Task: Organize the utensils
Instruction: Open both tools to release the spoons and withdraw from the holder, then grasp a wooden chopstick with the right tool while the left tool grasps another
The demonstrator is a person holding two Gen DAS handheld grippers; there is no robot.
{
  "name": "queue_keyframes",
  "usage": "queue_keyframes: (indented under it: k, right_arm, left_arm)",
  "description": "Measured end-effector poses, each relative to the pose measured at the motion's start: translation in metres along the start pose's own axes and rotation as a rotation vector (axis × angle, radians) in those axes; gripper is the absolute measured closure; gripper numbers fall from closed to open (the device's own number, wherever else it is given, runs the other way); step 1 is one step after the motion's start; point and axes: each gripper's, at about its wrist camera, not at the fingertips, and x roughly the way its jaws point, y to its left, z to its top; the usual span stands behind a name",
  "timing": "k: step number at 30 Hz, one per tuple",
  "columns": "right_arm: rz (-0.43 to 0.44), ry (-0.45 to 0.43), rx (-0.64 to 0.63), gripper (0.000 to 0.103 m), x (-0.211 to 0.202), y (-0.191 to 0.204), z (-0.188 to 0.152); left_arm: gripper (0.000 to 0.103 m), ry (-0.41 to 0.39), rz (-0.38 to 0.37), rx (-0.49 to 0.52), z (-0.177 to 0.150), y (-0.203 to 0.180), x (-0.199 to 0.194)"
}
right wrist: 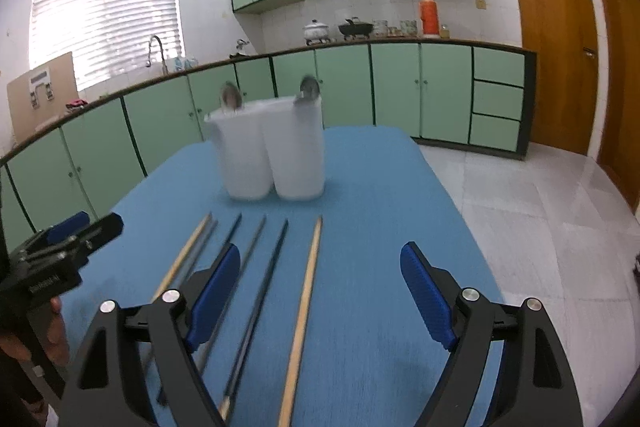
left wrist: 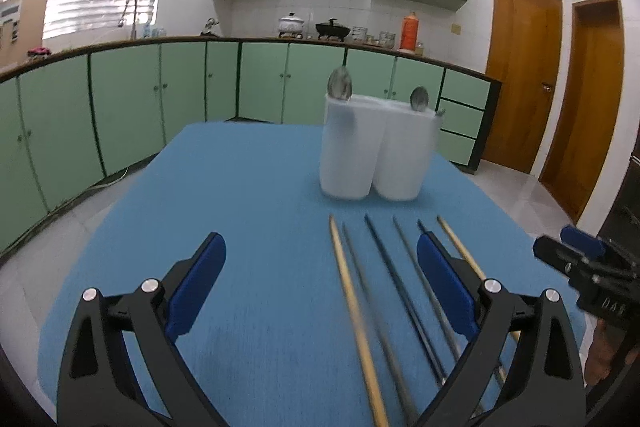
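Note:
Several chopsticks lie side by side on the blue table [left wrist: 240, 187], some wooden [left wrist: 352, 303], some dark [left wrist: 396, 279]; in the right wrist view a wooden one [right wrist: 304, 303] and a dark one [right wrist: 260, 299] show. Two white holder cups [left wrist: 348, 147] [left wrist: 404, 151] stand beyond them, each with a spoon [left wrist: 340, 85] [left wrist: 419, 99] in it; they also show in the right wrist view [right wrist: 244, 153] [right wrist: 298, 147]. My left gripper [left wrist: 320, 263] is open and empty above the chopsticks. My right gripper [right wrist: 320, 267] is open and empty, also above them.
The right gripper shows at the right edge of the left wrist view [left wrist: 580, 267]; the left gripper shows at the left edge of the right wrist view [right wrist: 64, 247]. Green cabinets [left wrist: 120, 99] and a counter ring the room. The table edge drops to tiled floor [right wrist: 540, 219].

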Motion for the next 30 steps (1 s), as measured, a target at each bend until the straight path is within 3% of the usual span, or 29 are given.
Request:
queue_keyframes:
  k: [5, 13, 30]
  right_arm:
    - [-0.046, -0.004, 0.003, 0.023, -0.016, 0.004, -0.041]
    - [-0.074, -0.032, -0.043, 0.042, -0.031, 0.015, -0.085]
    - [-0.062, -0.043, -0.075, 0.074, -0.036, 0.023, -0.105]
  left_arm:
    - [0.009, -0.014, 0.033, 0.009, -0.024, -0.002, -0.021]
    - [0.009, -0.065, 0.078, 0.006, -0.051, -0.005, -0.041]
    - [0.01, -0.072, 0.078, 0.015, -0.08, -0.014, -0.059]
